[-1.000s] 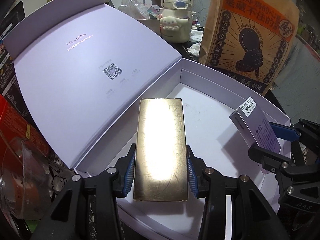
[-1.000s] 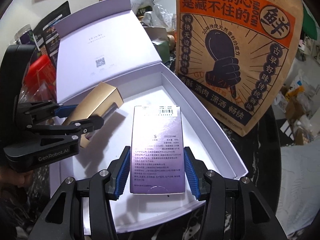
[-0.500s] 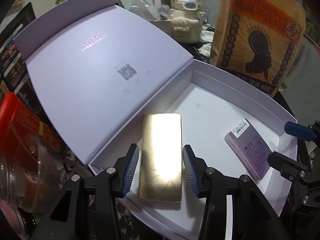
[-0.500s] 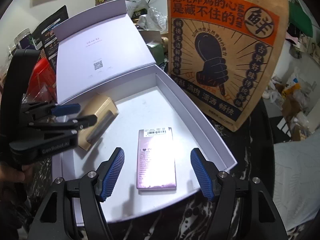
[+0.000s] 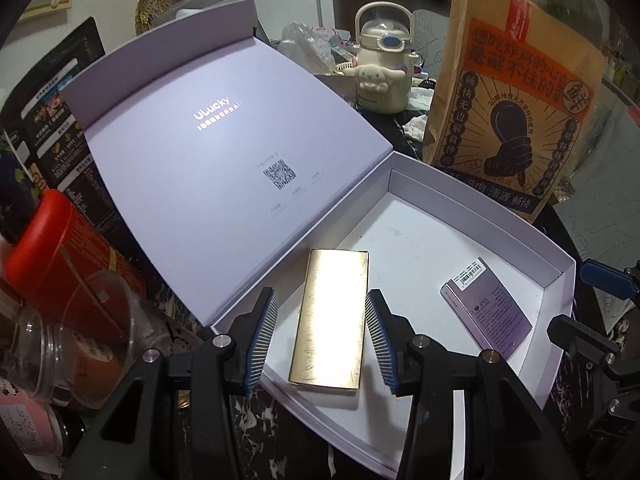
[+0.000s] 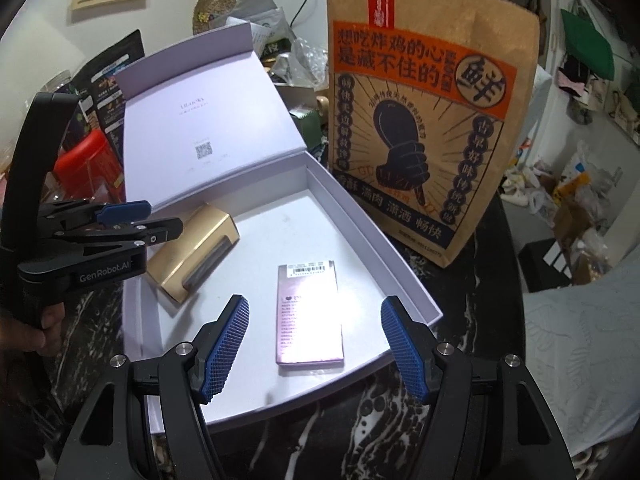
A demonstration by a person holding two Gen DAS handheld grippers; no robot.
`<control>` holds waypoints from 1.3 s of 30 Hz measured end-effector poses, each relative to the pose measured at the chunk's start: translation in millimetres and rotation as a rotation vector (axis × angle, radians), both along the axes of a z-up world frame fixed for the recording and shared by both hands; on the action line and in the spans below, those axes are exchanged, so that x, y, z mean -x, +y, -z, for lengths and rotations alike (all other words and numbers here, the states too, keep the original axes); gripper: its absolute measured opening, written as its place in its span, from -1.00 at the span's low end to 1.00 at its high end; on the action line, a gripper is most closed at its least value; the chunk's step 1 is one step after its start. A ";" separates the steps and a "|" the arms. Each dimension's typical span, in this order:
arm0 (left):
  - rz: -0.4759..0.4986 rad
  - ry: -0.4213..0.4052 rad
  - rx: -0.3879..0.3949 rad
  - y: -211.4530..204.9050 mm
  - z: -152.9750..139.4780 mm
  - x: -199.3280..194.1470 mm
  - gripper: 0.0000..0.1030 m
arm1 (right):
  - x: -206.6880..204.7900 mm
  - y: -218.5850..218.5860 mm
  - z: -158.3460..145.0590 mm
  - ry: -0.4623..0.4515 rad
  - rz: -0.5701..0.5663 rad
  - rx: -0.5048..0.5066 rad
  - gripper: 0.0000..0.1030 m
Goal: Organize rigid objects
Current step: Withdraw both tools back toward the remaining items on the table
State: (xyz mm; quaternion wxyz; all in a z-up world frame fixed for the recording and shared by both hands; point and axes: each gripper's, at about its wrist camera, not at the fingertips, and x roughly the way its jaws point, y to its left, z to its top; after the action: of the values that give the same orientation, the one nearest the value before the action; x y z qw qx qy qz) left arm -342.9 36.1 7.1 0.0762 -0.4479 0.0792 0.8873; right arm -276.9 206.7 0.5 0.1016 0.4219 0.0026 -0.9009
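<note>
The flat gold rectangular box (image 5: 330, 316) lay on the white floor of the open lavender cardboard gift box (image 5: 460, 216), toward its 7 o'clock corner. The left gripper (image 5: 322, 338) hung above it, blue pads clear of both long sides, nothing held. At about 3 o'clock from the gold box lay the small shiny purple carton (image 6: 310, 314), flat, barcode end away. The right gripper (image 6: 314, 346) stood wide above it, gripping nothing. A tall brown paper bag with orange print (image 6: 424, 120) stood just beyond the gift box at 1 o'clock.
</note>
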 end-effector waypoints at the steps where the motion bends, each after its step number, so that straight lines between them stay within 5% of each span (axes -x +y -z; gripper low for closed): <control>1: -0.002 0.009 -0.003 -0.8 -3.9 -2.1 -0.12 | -1.2 -0.8 -2.6 0.008 -0.001 -0.001 0.34; 28: -0.010 0.120 -0.028 -13.3 -64.6 -77.2 -0.12 | -69.5 -10.6 -59.4 0.176 -0.021 0.001 0.41; 29: -0.009 0.126 -0.027 -13.6 -66.7 -81.3 -0.04 | -72.9 -11.3 -61.0 0.183 -0.020 0.003 0.43; 32: -0.010 0.148 -0.039 -16.8 -72.6 -92.6 0.65 | -81.0 -12.7 -64.4 0.195 -0.019 0.008 0.44; 39: -0.020 0.169 -0.044 -23.5 -79.2 -115.9 0.73 | -102.2 -16.1 -69.1 0.214 -0.022 0.013 0.51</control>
State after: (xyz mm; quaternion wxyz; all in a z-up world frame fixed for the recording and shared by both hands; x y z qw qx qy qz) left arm -227.0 12.5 86.3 0.0704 -0.3705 0.0616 0.9241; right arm -174.7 190.6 69.6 0.1135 0.3227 0.0123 -0.9396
